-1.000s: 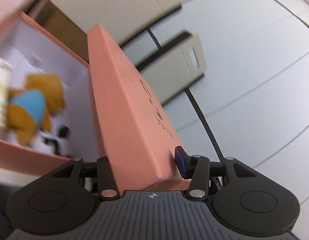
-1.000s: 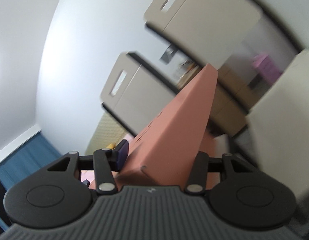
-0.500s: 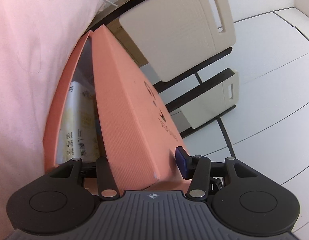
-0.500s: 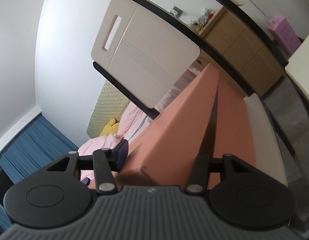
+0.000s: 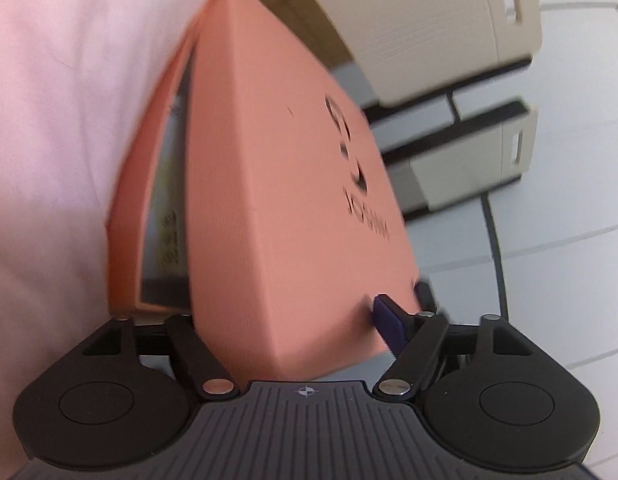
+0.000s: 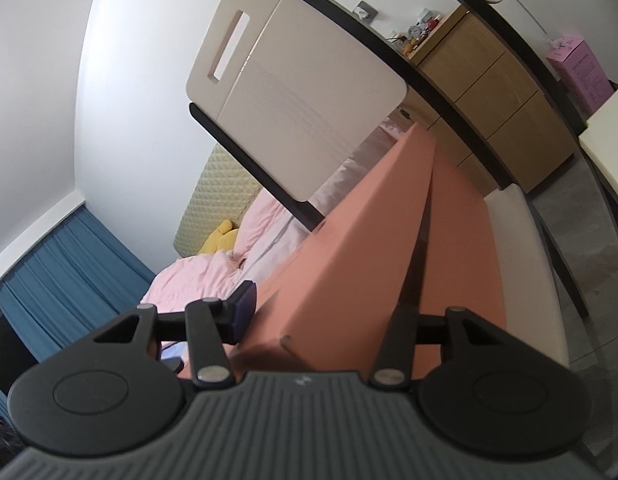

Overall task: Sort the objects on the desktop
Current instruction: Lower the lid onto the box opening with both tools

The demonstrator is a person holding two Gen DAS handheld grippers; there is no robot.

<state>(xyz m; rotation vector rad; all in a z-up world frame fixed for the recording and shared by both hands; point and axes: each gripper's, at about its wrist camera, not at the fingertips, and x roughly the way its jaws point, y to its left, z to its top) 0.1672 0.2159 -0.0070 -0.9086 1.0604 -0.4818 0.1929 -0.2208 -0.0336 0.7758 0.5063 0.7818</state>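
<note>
A salmon-pink box lid (image 5: 269, 160) with a black logo is held between both grippers. My left gripper (image 5: 293, 320) is shut on its near corner. One blue pad (image 5: 389, 328) presses the lid's top face, and the other finger is hidden under the lid. In the right wrist view my right gripper (image 6: 325, 320) is shut on the opposite end of the lid (image 6: 361, 248). The matching box base (image 5: 125, 220) lies just beneath, with only a narrow gap showing a white packet (image 5: 169, 216) inside. The base's side (image 6: 461, 240) runs along the lid.
Pink fabric (image 5: 61, 120) fills the left of the left wrist view. Beige chair backs (image 5: 421, 20) with black frames stand over a pale tiled floor (image 5: 549, 260). The right wrist view shows a chair back (image 6: 293, 92), a wooden cabinet (image 6: 489, 92), pink bedding (image 6: 197, 276) and a blue curtain (image 6: 69, 260).
The lid has swung down over the box base, and the gap has narrowed to a slit. The plush toy inside is hidden now. Both grippers keep their hold.
</note>
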